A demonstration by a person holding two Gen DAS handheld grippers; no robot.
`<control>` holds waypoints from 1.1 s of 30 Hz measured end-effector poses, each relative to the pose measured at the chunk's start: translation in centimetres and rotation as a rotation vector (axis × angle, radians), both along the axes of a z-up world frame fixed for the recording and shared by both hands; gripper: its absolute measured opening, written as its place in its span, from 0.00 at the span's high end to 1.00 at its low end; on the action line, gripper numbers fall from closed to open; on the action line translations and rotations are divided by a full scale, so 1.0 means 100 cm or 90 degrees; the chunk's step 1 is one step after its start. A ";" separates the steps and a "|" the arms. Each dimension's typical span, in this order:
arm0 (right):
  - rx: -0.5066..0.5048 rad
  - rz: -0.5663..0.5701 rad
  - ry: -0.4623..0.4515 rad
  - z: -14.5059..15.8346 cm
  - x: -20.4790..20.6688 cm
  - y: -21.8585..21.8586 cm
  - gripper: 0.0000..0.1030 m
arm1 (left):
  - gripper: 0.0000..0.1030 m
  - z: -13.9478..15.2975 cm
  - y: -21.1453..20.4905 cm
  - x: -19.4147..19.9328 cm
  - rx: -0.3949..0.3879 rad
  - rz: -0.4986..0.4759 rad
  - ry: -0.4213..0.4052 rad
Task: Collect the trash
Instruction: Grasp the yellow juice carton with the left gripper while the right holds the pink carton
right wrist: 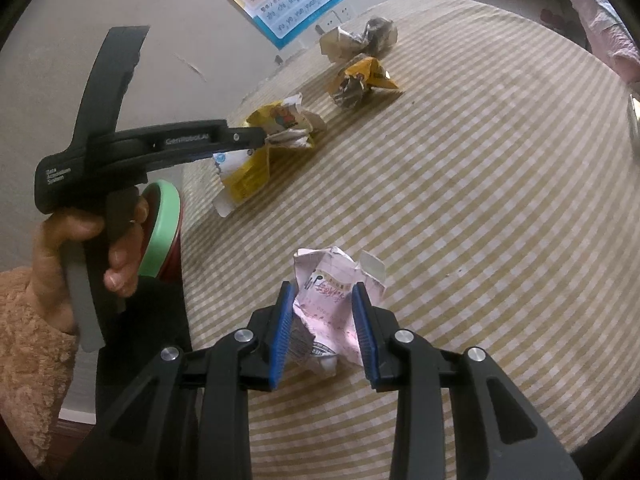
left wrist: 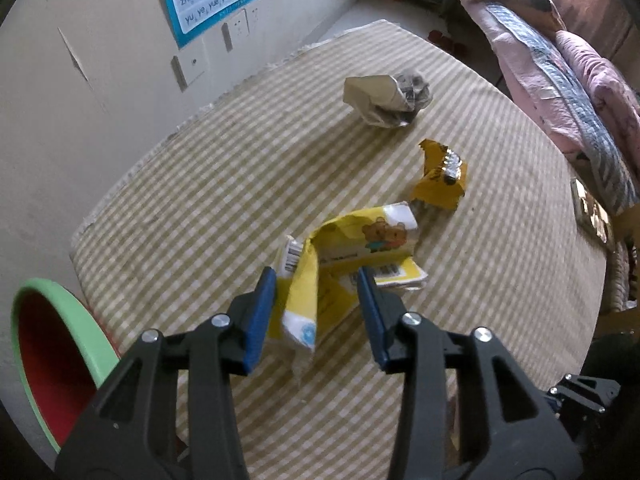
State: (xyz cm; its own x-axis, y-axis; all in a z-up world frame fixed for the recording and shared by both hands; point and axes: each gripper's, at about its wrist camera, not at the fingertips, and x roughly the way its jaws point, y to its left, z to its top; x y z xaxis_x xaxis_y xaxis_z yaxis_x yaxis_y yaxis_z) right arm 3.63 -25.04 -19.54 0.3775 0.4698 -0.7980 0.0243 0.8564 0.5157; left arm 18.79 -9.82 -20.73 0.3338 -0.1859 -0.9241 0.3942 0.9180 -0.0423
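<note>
A crumpled yellow carton with a bear print (left wrist: 352, 256) lies on the checked tablecloth (left wrist: 200, 184). My left gripper (left wrist: 318, 280) is open, its blue fingers on either side of the carton's near part; it also shows in the right wrist view (right wrist: 256, 136). Beyond it lie a small yellow wrapper (left wrist: 440, 184) and a crumpled grey-white paper ball (left wrist: 388, 98). My right gripper (right wrist: 322, 292) has its blue fingers around a crumpled pink paper packet (right wrist: 332, 300), pads touching its sides. A bin with a green rim and red inside (left wrist: 52, 340) stands at the table's left edge.
A wall with posters and sockets (left wrist: 216, 12) runs along the table's far left side. Pink and blue bedding (left wrist: 560, 64) is piled beyond the right edge. A small framed object (left wrist: 592, 212) lies at the right edge of the table.
</note>
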 end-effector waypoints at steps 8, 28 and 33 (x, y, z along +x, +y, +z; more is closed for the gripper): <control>0.004 0.000 0.009 -0.004 0.000 0.001 0.66 | 0.49 -0.007 0.000 -0.010 -0.017 -0.012 0.020; -0.027 0.011 -0.002 -0.002 0.004 0.004 0.75 | 0.80 0.006 0.019 -0.039 -0.014 0.035 -0.034; -0.035 0.012 -0.008 0.000 0.002 0.004 0.76 | 0.80 0.026 0.023 -0.063 0.002 0.045 -0.096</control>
State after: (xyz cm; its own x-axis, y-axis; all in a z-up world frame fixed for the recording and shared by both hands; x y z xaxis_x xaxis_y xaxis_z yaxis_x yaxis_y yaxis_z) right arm 3.79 -24.65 -19.57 0.3786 0.4331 -0.8180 0.0013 0.8835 0.4683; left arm 12.47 -7.52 -18.12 0.4805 -0.1545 -0.8633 0.3298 0.9439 0.0146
